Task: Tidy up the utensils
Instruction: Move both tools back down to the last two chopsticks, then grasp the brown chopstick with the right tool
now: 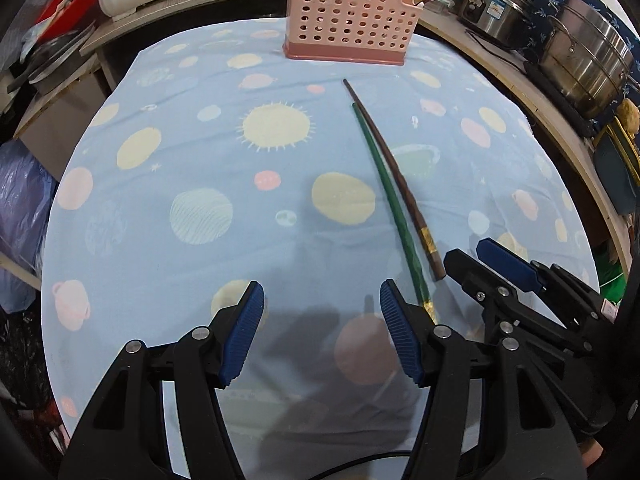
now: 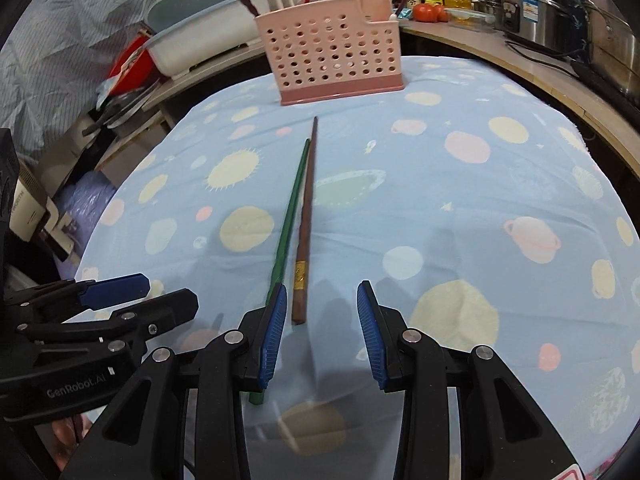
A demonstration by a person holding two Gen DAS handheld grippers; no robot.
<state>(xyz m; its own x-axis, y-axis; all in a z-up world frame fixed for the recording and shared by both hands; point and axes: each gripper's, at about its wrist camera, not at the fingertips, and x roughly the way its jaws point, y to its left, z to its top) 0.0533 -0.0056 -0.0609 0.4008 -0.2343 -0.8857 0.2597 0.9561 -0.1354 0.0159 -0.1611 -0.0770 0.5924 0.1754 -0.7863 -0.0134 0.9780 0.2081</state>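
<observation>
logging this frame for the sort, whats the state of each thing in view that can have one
green chopstick: flat on the cloth, loose, beside the brown one
brown chopstick: flat on the cloth, loose
pink holder: upright, chopsticks already standing in it
left hand-held gripper: open, empty
right hand-held gripper: open, empty, brown chopstick's near end between its fingers, untouched

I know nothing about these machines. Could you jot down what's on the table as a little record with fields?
Surface: tablecloth, blue with planets
Loose utensils: green chopstick and brown chopstick, side by side
Holder: pink perforated basket at the far edge, chopsticks already inside
Left tongs: open, empty
Right tongs: open, brown chopstick's end between the jaws, not gripped
</observation>
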